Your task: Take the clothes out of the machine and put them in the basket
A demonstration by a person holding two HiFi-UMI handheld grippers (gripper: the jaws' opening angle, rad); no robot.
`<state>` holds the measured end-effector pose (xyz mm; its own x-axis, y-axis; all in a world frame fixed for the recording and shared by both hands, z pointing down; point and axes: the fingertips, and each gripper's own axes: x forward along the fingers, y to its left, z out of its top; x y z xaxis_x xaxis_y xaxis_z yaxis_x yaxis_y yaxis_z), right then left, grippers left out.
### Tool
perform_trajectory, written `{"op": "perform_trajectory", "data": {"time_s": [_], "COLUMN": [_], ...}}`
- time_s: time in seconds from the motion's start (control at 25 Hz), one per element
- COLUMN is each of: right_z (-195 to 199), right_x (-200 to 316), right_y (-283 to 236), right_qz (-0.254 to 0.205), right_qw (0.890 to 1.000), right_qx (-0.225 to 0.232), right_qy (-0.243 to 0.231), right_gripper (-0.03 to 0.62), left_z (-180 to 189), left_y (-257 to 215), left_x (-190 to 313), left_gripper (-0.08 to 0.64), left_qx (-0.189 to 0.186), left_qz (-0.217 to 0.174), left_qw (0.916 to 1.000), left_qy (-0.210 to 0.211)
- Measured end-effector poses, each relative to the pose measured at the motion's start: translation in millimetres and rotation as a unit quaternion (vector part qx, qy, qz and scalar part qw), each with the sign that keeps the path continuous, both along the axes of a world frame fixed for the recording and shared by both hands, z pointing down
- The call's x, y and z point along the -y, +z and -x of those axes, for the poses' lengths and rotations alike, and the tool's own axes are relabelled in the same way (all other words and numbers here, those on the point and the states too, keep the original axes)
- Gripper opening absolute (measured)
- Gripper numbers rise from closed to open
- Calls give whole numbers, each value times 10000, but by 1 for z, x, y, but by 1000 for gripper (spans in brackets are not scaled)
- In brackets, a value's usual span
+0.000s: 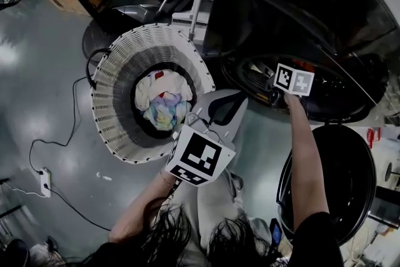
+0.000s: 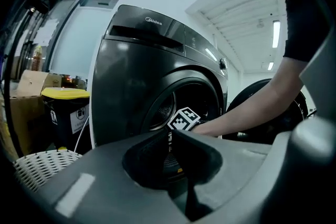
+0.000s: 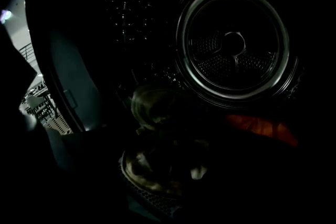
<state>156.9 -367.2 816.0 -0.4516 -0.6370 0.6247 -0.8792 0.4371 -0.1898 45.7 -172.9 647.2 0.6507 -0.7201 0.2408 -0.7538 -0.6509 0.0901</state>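
Left claw [image 2: 169,136] pinched empty; right claw [image 1: 272,95] gapes wide inside drum [image 3: 233,44], clothes [image 3: 157,165] just below.

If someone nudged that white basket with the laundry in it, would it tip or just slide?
Probably slide: the white basket looks like thin slotted plastic, so likely light, and the floor looks smooth and glossy. Its rim flares wider than its base, so a push high up might rock it, though the clothes at the bottom should steady it.
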Motion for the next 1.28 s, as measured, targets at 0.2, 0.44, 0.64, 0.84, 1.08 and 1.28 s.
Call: {"op": "perform_trajectory", "data": {"time_s": [0.2,0.44,0.64,0.84,1.08,1.28], "right_z": [-1,-4,-4,-9,-22,-46], "right_x": [15,24,24,13,-4,-41], "right_y": [26,54,64,63,32,1], "right_qz": [214,342,410,-86,-817,-1089], "right_qw": [9996,9980,9932,9754,9809,9838], "right_qx": [-94,-428,-981,-2026,-1729,-1359], "right_qy": [-185,-330,-476,-862,-345,414], "right_gripper": [581,580,442,85,58,57], "left_z": [-22,-53,-72,-84,-82,-74], "left_y": [17,31,35,32,26,11], "left_x": [6,1,-1,0,-11,-20], "left_gripper": [129,129,129,129,129,129], "left_qx": [85,345,602,547,552,457], "left_qz": [36,-191,-336,-338,-191,10], "left_qw": [9998,9977,9948,9949,9953,9971], "left_qy": [149,555,748,774,770,613]}}
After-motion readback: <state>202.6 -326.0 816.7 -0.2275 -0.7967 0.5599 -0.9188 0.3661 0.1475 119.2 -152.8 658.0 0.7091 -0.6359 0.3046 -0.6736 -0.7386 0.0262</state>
